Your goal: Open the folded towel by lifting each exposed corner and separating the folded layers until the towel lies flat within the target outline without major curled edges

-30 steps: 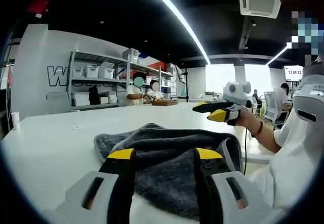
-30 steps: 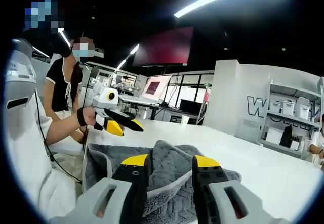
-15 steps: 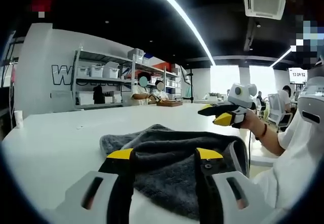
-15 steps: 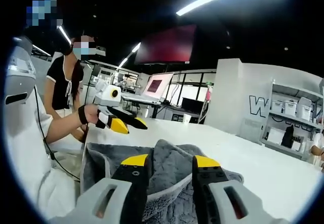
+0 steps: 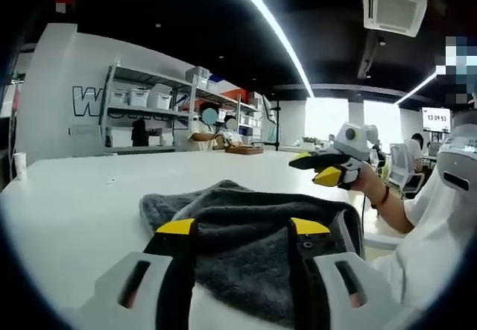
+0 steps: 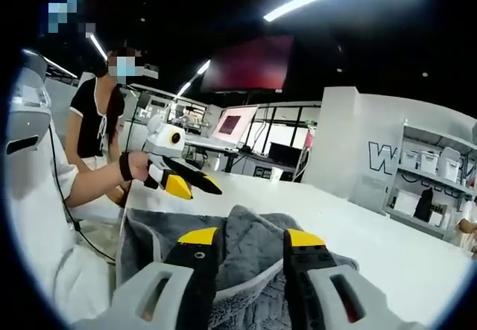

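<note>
**Towel folded on the table, both grippers poised above it**

Towel first: a grey towel [image 5: 253, 233] sits in a soft, bunched fold on the white table [image 5: 74, 196], near the edge where the person stands, with a paler hem running round its near side. No target outline can be made out on the tabletop. Nothing has been opened out yet, so my read is that we're at the approach, before any corner is taken.

Nearest in the left gripper view, the left gripper [image 5: 242, 227] hangs low over the near part of the towel, its yellow-tipped jaws spread apart with grey pile showing between them, gripping nothing. That low, straight-on line looks like a set-up for the near edge.

Same story in the right gripper view: the right gripper [image 6: 251, 238] has its jaws parted over the towel [image 6: 250, 233], nothing between them, aimed across the fold.

A little farther, each view catches the other tool. The right gripper [image 5: 322, 167] is held up clear of the cloth at the right, a hand [image 5: 365, 181] wrapped round its grip, wrist level. From the other side, the left gripper [image 6: 190, 183] points out over the towel's left edge, also off the fabric.

Far off: shelving [image 5: 149, 114] stacked with white storage boxes against the wall, and a red wall screen [image 6: 246, 63] overhead.
</note>
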Action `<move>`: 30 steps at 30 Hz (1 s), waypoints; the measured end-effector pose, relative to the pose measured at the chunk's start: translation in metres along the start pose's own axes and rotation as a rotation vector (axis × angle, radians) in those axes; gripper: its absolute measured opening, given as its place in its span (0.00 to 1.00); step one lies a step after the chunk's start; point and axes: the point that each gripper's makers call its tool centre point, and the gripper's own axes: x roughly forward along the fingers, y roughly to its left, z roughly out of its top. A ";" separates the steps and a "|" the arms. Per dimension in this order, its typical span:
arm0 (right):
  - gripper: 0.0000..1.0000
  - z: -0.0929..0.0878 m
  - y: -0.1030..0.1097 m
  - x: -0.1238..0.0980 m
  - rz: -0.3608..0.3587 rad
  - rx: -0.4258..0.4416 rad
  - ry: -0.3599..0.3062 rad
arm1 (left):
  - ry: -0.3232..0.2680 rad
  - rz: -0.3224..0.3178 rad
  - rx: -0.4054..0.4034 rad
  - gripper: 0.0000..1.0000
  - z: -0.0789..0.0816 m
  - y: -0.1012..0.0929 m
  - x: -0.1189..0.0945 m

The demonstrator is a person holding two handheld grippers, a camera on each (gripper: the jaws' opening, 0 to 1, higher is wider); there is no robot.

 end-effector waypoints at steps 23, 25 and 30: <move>0.30 0.001 -0.005 0.009 -0.002 -0.016 0.024 | 0.000 -0.007 -0.012 0.49 0.007 0.006 0.008; 0.30 0.001 -0.005 0.011 0.000 -0.013 0.024 | 0.015 -0.006 -0.015 0.49 0.003 0.006 0.012; 0.30 0.002 -0.004 0.013 0.003 -0.002 0.014 | 0.028 -0.016 -0.023 0.49 0.000 0.004 0.015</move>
